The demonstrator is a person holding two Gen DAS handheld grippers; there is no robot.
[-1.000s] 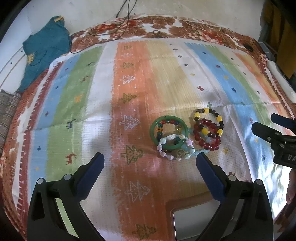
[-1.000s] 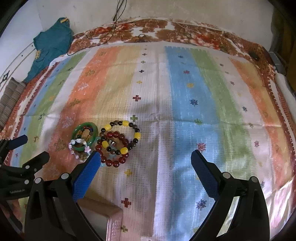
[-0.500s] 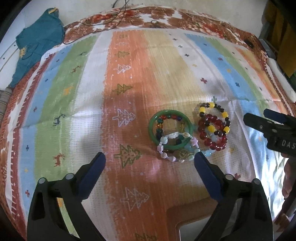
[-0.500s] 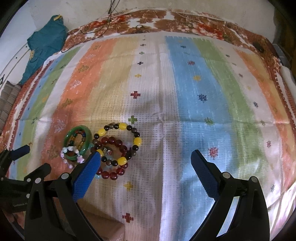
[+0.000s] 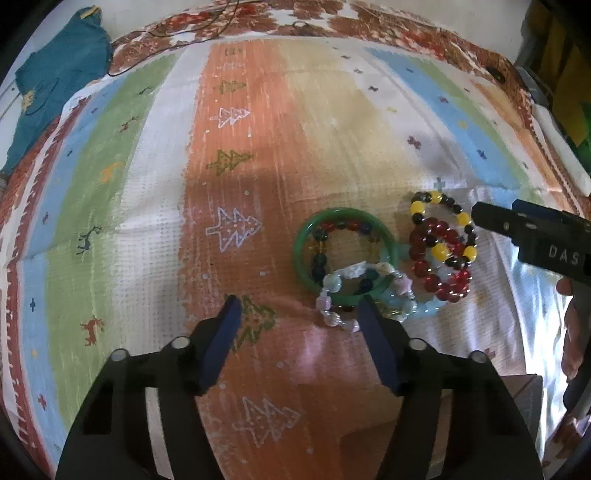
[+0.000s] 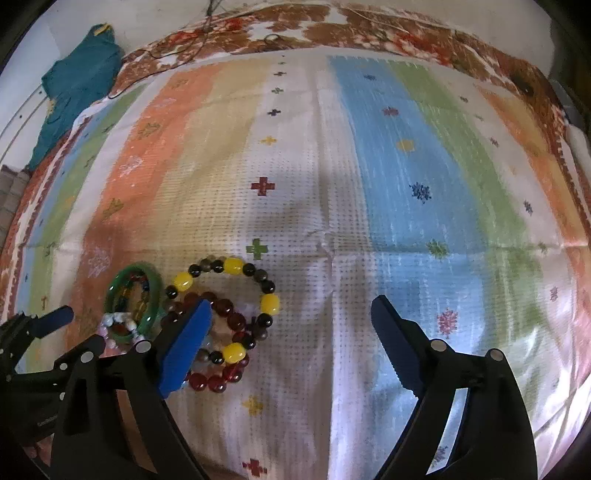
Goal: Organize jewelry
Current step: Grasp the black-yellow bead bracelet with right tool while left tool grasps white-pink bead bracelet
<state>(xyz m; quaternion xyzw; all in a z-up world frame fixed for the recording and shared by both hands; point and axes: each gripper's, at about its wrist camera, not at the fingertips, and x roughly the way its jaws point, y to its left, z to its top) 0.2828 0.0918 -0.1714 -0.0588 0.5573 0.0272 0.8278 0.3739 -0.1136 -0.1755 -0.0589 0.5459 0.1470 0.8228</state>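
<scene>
Under my tongs lies a striped cloth (image 5: 236, 155) w/ small trees, deer & crosses printed on it. Its far edge has a brown-red flower border (image 6: 369, 26). Past the cloth's far left corner I see a teal garment (image 5: 55, 85), crumpled. A thin dark cable (image 5: 177, 33) runs over the border, near the garment. At the cloth's near edge, a brown box corner (image 5: 524, 391).

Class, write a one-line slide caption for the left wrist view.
Open left hand-held gripper beside green bangle and beaded bracelets on striped cloth.
</scene>
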